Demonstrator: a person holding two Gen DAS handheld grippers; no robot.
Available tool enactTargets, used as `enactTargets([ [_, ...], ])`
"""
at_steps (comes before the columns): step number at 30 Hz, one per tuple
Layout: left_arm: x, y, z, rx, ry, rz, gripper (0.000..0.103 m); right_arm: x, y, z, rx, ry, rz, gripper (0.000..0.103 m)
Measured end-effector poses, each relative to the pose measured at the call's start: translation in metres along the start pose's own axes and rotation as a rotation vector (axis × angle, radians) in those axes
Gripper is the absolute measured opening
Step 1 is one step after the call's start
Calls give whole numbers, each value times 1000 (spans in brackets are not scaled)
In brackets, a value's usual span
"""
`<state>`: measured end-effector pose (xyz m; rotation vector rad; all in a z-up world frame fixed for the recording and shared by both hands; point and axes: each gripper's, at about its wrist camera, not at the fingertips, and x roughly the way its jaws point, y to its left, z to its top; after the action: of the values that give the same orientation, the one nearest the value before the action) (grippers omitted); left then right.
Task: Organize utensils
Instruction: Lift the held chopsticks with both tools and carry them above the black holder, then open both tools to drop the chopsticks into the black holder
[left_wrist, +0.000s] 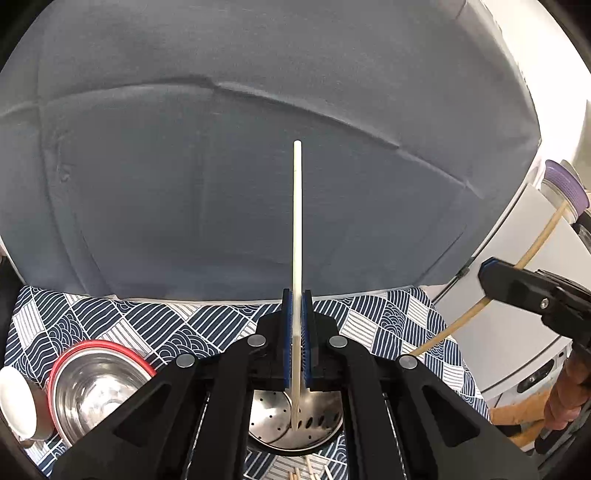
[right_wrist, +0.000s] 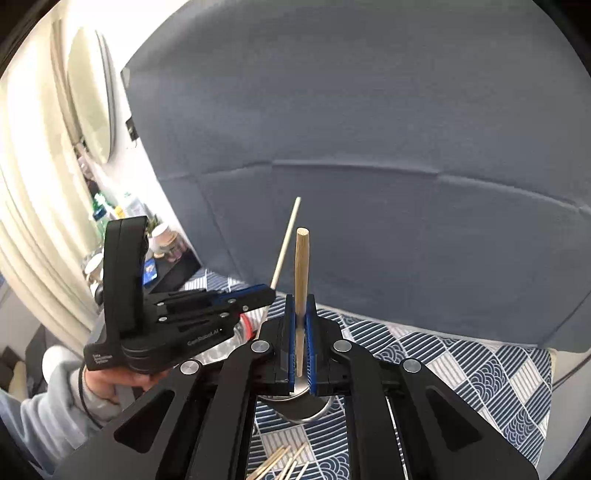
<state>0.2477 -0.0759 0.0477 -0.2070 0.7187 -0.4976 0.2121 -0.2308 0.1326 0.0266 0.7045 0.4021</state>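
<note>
My left gripper (left_wrist: 297, 321) is shut on a pale chopstick (left_wrist: 297, 221) that stands upright; its lower tip hangs over a perforated steel holder (left_wrist: 273, 417) on the patterned cloth (left_wrist: 129, 321). My right gripper (right_wrist: 300, 325) is shut on a thicker wooden chopstick (right_wrist: 301, 266), also upright, above a steel cup (right_wrist: 310, 406). From the left wrist view the right gripper (left_wrist: 487, 275) shows at the right edge, gripping its wooden chopstick (left_wrist: 532, 251). From the right wrist view the left gripper (right_wrist: 271, 293) shows at the left, gripping its pale chopstick (right_wrist: 286, 243).
A red-rimmed steel bowl (left_wrist: 92, 387) and a white dish (left_wrist: 14, 398) sit at the cloth's left. Several loose chopsticks (right_wrist: 280, 465) lie on the cloth near me. A blue-grey sofa (left_wrist: 258, 166) rises behind. A purple-lidded jar (left_wrist: 563, 184) stands far right.
</note>
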Motion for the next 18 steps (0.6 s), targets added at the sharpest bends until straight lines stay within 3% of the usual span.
enactTargets([
  [8,10,15,-30,-17,-47,-6,5,48,0,-21,23,105,17,5],
  [18,13,12,-59,86,-91,19,5,91,-5,-58,72,189,6,5],
])
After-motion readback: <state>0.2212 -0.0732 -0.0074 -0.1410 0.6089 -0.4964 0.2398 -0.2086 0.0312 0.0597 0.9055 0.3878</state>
